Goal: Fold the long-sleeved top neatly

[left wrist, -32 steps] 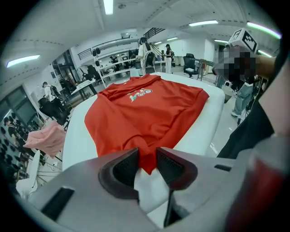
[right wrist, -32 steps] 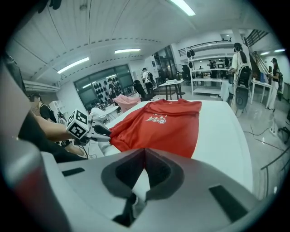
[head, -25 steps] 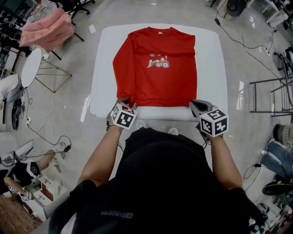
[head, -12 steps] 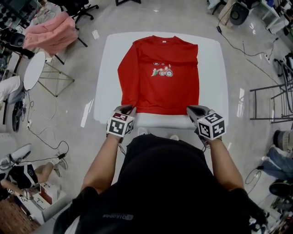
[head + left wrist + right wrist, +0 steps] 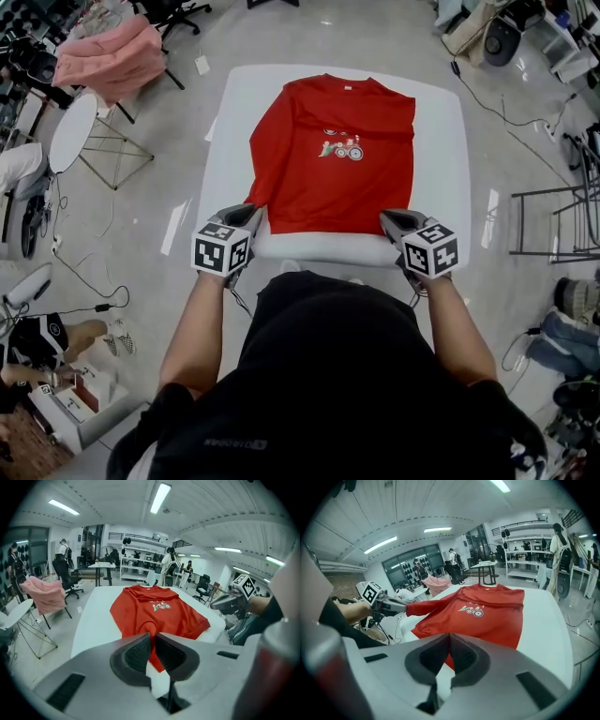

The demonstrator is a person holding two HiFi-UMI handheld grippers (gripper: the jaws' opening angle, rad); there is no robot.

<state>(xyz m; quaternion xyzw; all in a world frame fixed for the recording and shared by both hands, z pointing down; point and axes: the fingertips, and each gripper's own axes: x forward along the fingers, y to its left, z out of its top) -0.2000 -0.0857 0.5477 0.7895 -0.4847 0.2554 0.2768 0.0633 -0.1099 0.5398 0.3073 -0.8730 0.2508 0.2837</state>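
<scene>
A red long-sleeved top [image 5: 337, 159] with a small printed picture on the chest lies flat on the white table [image 5: 441, 141], collar at the far end. My left gripper [image 5: 251, 217] has just been closing and now pinches the hem's near left corner, raised a little off the table. In the left gripper view the red cloth [image 5: 154, 611] runs into the jaws of the left gripper [image 5: 153, 637]. My right gripper [image 5: 386, 221] is shut on the hem's near right corner. The right gripper view shows the right gripper [image 5: 450, 641] biting red cloth [image 5: 483, 613], with the left gripper [image 5: 401, 605] across from it.
A pink garment [image 5: 108, 52] is draped over a chair at the far left, beside a round white side table [image 5: 70, 131]. A metal rack [image 5: 562, 206] stands right of the table. Cables trail on the floor around it. A seated person [image 5: 19, 173] is at the left edge.
My left gripper has shut on the hem's left corner and risen outward to the left with it. The right gripper stays shut on the right corner and has shifted slightly.
</scene>
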